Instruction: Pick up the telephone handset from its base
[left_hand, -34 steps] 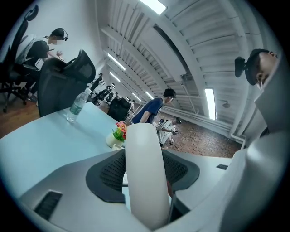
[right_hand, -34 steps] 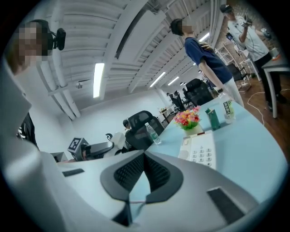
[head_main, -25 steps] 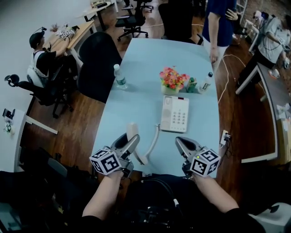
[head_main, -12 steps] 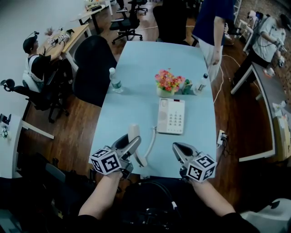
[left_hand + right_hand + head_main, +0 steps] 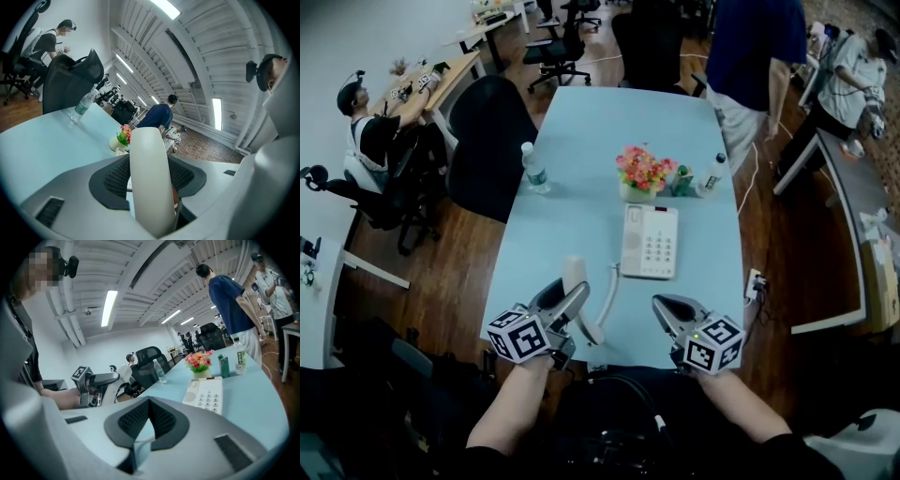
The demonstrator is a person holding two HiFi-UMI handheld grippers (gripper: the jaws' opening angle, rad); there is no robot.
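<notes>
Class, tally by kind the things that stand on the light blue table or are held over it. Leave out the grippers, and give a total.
Bottles: 2
Green carton: 1
Pot of flowers: 1
Telephone base: 1
Handset: 1, held in the left gripper
Total: 6

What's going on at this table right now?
A person is working two handheld grippers over the blue table. The left gripper is shut on the telephone handset, held clear of the phone base, with the cord trailing back to it. The right gripper is shut and empty, hovering short of the base.
</notes>
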